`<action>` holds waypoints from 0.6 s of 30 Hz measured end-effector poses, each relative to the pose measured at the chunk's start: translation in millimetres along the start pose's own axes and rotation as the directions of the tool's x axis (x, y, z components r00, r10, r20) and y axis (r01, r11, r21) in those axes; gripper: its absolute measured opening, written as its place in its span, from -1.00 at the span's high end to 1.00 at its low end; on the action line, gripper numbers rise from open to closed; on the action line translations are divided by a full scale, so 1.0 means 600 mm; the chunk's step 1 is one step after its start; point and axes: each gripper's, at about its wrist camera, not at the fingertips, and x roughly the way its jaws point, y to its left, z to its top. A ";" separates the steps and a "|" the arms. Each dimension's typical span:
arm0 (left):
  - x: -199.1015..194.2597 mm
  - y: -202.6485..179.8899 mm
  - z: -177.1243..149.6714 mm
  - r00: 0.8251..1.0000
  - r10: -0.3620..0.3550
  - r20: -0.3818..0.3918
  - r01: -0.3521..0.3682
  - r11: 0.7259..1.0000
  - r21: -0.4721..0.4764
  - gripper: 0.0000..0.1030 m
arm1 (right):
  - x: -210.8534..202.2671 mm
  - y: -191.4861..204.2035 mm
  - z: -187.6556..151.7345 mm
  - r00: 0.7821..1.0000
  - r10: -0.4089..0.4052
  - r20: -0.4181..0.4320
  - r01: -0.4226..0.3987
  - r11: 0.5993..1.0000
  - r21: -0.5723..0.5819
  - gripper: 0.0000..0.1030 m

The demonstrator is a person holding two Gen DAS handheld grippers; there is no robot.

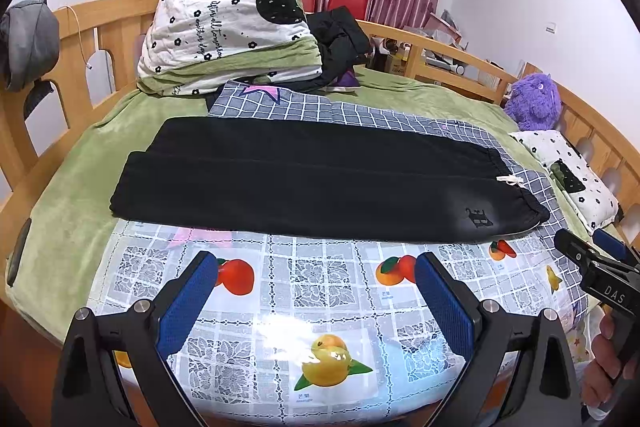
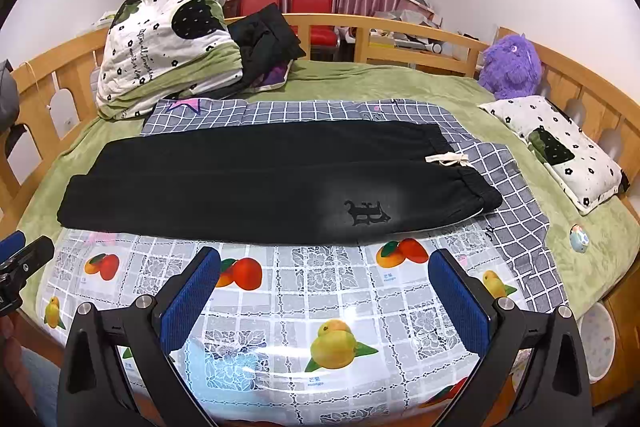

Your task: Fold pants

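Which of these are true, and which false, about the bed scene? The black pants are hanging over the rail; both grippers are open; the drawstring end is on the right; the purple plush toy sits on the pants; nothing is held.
1. The black pants hang over the rail. False: they lie flat on the bed, lengthwise, already halved.
2. Both grippers are open. True: left gripper and right gripper stand with fingers apart.
3. The white drawstring is at the pants' right end. True.
4. The purple plush toy sits on the pants. False: it is by the far right rail.
5. Neither gripper holds anything. True.
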 end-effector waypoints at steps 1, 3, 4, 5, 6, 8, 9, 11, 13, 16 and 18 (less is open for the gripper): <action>0.000 0.000 0.000 1.000 -0.001 -0.001 0.001 1.000 -0.001 -0.93 | 0.000 0.000 0.000 1.000 -0.001 0.001 0.001 1.000 0.000 -0.98; 0.000 0.000 0.000 1.000 -0.002 0.000 0.002 1.000 -0.002 -0.93 | 0.000 -0.001 0.000 1.000 0.001 0.001 -0.001 1.000 0.000 -0.98; 0.000 0.000 0.000 1.000 -0.002 0.001 0.002 1.000 -0.002 -0.93 | 0.000 -0.001 0.000 1.000 0.001 0.001 -0.001 1.000 0.001 -0.98; 0.000 -0.001 0.000 1.000 -0.001 -0.001 0.001 1.000 0.000 -0.93 | 0.000 -0.001 0.001 1.000 0.001 0.000 -0.001 1.000 0.002 -0.98; 0.000 -0.001 0.000 1.000 -0.001 0.000 0.001 1.000 0.000 -0.93 | 0.000 -0.001 0.001 1.000 0.001 0.000 -0.001 1.000 0.001 -0.98; 0.000 -0.001 0.000 1.000 0.000 -0.001 0.000 1.000 0.001 -0.93 | 0.000 0.000 0.000 1.000 0.001 0.000 -0.001 1.000 0.000 -0.98; 0.000 -0.001 0.000 1.000 0.000 0.000 0.000 1.000 0.001 -0.93 | 0.000 0.000 0.000 1.000 0.001 0.000 -0.001 1.000 -0.002 -0.98; 0.000 -0.001 0.000 1.000 -0.001 -0.001 0.001 1.000 0.000 -0.93 | 0.000 0.000 0.000 1.000 0.002 0.001 -0.002 1.000 0.001 -0.98; 0.000 -0.001 0.000 1.000 -0.001 -0.001 0.001 1.000 0.000 -0.93 | 0.000 0.000 0.000 1.000 0.002 0.000 -0.002 1.000 0.002 -0.98; 0.000 -0.002 0.000 1.000 -0.001 -0.001 0.001 1.000 0.001 -0.93 | 0.000 0.000 0.000 1.000 0.001 0.000 -0.001 1.000 0.001 -0.98; 0.000 -0.002 0.000 1.000 0.000 0.000 0.000 1.000 0.002 -0.93 | -0.001 0.000 0.000 1.000 0.002 0.001 -0.002 1.000 0.001 -0.98</action>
